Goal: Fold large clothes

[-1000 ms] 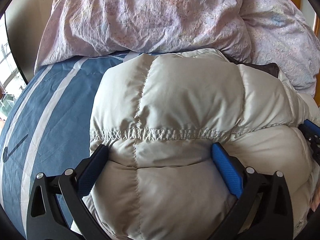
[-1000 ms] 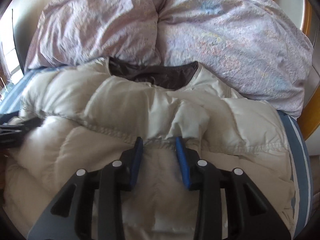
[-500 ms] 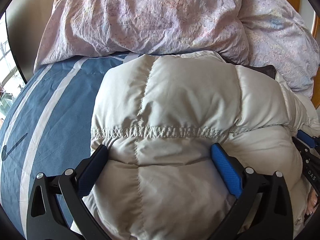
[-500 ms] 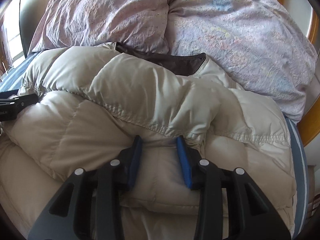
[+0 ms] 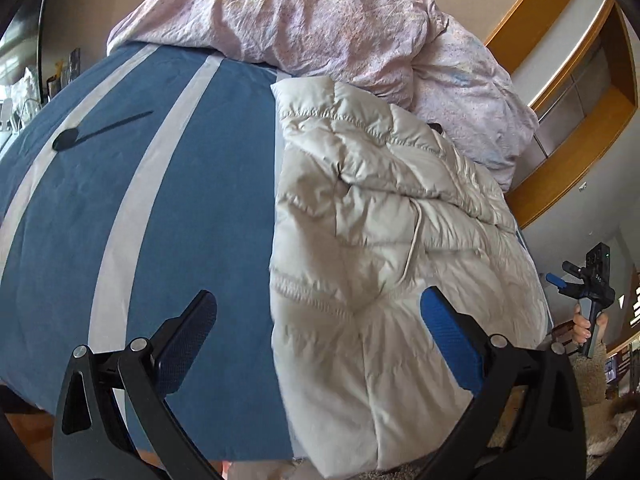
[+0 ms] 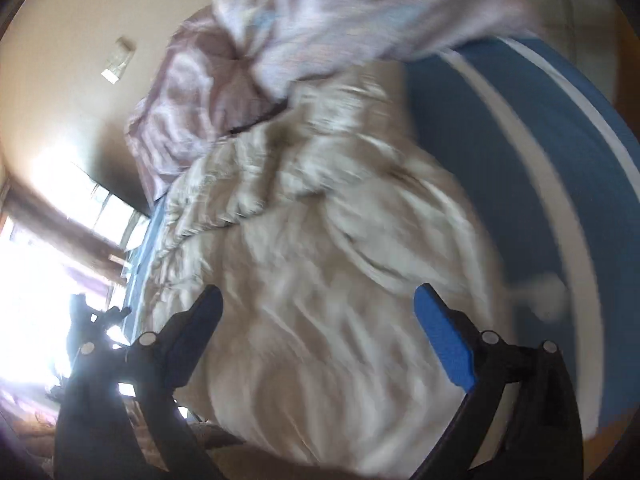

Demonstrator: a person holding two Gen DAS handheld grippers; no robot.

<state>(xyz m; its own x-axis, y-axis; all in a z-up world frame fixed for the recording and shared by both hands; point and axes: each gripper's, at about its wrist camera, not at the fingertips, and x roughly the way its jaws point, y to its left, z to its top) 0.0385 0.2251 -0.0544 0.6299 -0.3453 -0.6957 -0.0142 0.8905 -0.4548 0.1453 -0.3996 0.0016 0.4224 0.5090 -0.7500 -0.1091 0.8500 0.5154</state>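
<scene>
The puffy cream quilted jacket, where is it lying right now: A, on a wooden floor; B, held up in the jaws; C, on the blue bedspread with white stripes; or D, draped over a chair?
C: the puffy cream quilted jacket lies folded on the blue bedspread with white stripes, against the crumpled pink duvet.

Count: one cream puffer jacket (image 5: 384, 248) on one bed, blue cover (image 5: 168, 216). White stripes on cover: two (image 5: 132, 216). Pink pillows at head: two (image 5: 304, 20). Hand-held grippers: two, left hand-held gripper (image 5: 318, 330), right hand-held gripper (image 6: 316, 326).
</scene>
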